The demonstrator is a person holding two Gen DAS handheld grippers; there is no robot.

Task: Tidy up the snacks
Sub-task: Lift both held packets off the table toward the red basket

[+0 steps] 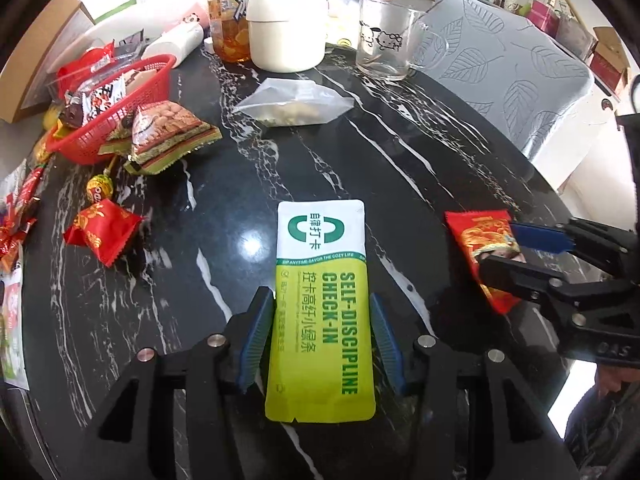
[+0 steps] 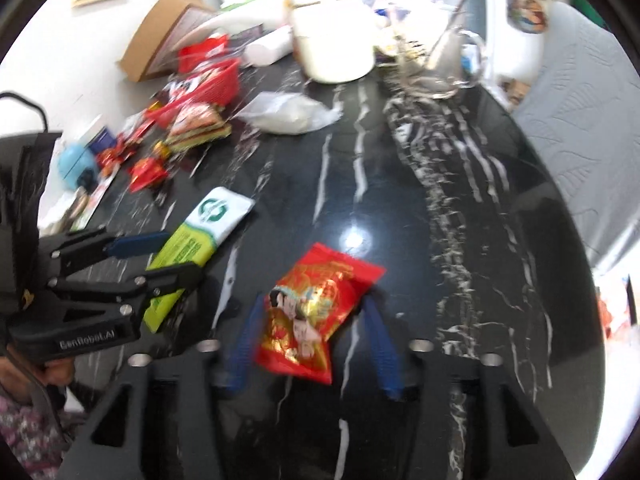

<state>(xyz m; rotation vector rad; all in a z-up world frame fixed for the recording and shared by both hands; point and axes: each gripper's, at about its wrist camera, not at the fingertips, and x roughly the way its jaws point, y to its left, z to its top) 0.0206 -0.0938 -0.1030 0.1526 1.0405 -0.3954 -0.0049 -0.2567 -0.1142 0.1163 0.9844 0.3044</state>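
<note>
A green-and-white "Self-Discipline Check-In" sachet [image 1: 322, 312] lies flat on the black marble table [image 1: 400, 152]. My left gripper [image 1: 322, 320] straddles it, its blue pads [image 1: 256, 332] at both long edges. A red snack packet [image 2: 314, 312] lies between the blue fingers [image 2: 378, 344] of my right gripper [image 2: 312, 320], jaws apart around it; this view is blurred. The packet [image 1: 476, 240] and right gripper [image 1: 500, 250] show in the left wrist view, the sachet [image 2: 200, 240] and left gripper [image 2: 164, 254] in the right wrist view. A red basket [image 1: 116, 108] with snacks stands far left.
Peanut packets [image 1: 168, 136], a small red packet [image 1: 104, 228] and a lollipop [image 1: 98, 190] lie left. A clear bag [image 1: 294, 104], a white kettle [image 1: 286, 20], a jar [image 1: 228, 20] and a glass mug [image 1: 384, 40] stand at the back. A grey chair [image 1: 500, 80] is at right.
</note>
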